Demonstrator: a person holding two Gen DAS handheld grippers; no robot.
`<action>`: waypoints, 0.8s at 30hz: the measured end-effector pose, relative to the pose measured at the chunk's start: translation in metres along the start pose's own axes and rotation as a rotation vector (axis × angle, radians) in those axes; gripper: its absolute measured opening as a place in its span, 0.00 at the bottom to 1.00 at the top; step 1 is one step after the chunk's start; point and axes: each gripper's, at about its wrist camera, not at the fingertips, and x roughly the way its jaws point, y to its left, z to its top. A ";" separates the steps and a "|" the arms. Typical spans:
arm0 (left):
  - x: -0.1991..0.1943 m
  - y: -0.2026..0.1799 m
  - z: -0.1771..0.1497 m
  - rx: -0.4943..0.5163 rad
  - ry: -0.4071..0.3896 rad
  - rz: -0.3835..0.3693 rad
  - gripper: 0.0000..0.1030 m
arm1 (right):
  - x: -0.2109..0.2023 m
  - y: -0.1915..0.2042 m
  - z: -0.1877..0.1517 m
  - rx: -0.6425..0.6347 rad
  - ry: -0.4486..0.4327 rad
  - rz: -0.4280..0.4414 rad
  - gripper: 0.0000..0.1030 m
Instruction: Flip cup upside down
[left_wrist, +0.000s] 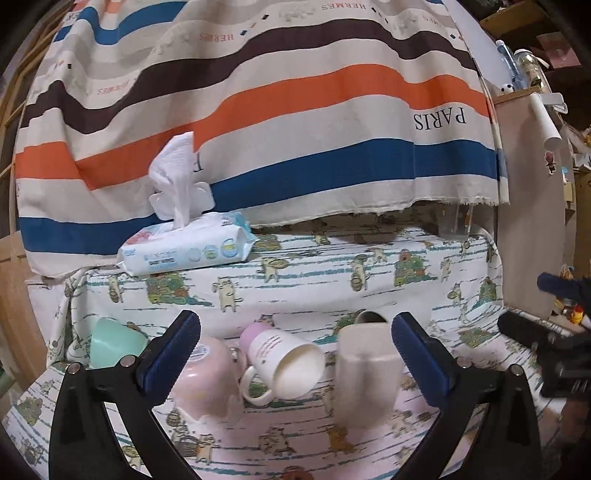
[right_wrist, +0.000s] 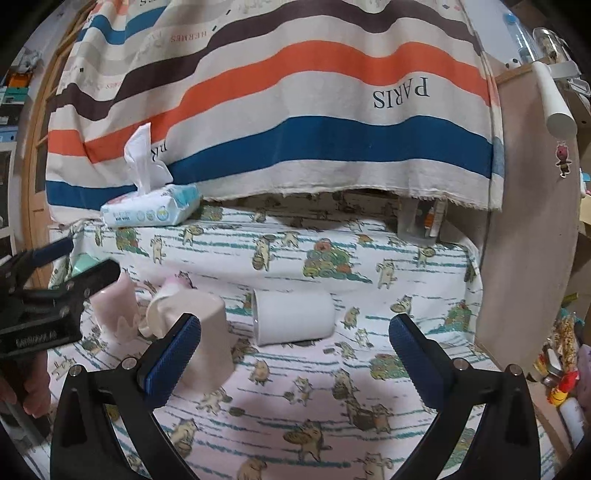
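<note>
The desk (right_wrist: 369, 373) is covered by a white cloth printed with cartoon cats and teal dashes. A striped curtain (right_wrist: 295, 110) in orange, blue, brown and beige hangs behind it. A wet-wipe pack (right_wrist: 151, 210) sits at the rear left. The left gripper (left_wrist: 295, 354) and right gripper (right_wrist: 295, 354) both have jaws spread wide, holding nothing. A white cup (right_wrist: 291, 317) lies on its side mid-desk. A cream cup (left_wrist: 364, 384) stands inverted, beside a tipped pink-and-white mug (left_wrist: 284, 363).

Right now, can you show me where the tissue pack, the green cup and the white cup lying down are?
tissue pack (left_wrist: 184, 251), left wrist view, front face.
green cup (left_wrist: 110, 341), left wrist view, side wall.
white cup (right_wrist: 295, 316), right wrist view, side wall.
</note>
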 end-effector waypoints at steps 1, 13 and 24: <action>-0.001 0.003 -0.004 0.000 -0.007 0.006 1.00 | 0.002 0.001 0.000 0.003 -0.003 0.003 1.00; 0.021 0.030 -0.029 -0.072 0.080 0.016 1.00 | 0.039 0.005 -0.015 0.033 0.011 0.007 1.00; 0.028 0.032 -0.032 -0.081 0.119 0.044 1.00 | 0.055 -0.001 -0.021 0.068 0.110 0.025 1.00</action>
